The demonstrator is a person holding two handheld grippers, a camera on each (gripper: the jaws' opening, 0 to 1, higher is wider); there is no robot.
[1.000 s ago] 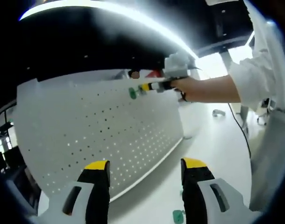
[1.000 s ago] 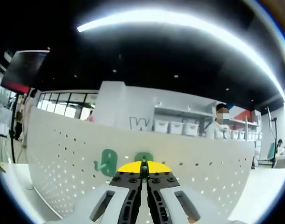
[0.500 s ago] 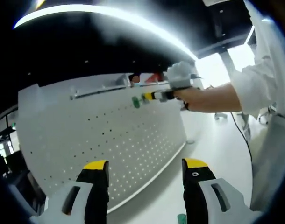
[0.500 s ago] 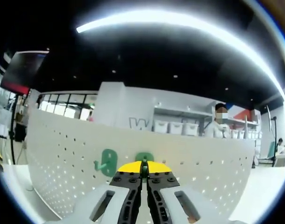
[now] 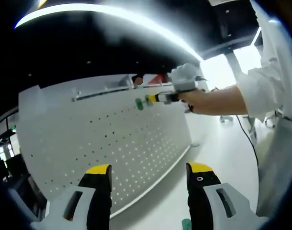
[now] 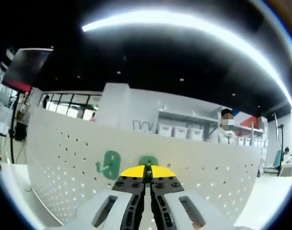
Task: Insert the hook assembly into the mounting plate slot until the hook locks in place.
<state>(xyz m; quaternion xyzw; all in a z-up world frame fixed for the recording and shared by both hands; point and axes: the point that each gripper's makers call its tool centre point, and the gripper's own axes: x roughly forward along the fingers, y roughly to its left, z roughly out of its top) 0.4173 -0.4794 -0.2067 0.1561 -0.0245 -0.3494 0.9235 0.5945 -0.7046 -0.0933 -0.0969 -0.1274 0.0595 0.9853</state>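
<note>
Overhead, a bright strip light (image 6: 184,21) arcs across a dark ceiling, and a white pegboard (image 5: 112,139) stands upright on the white desk (image 5: 218,153), just ahead of the left gripper (image 5: 148,168), whose yellow-tipped jaws stand wide apart with nothing between them. Beyond them, up at the board's top edge, the right gripper (image 5: 153,99) presses a green hook (image 5: 139,104) to the board. In the right gripper view those jaws (image 6: 146,172) are together, clamped on that green hook (image 6: 148,161), its plate flat against the holes; a second green hook (image 6: 109,162) sits mounted just to the left.
</note>
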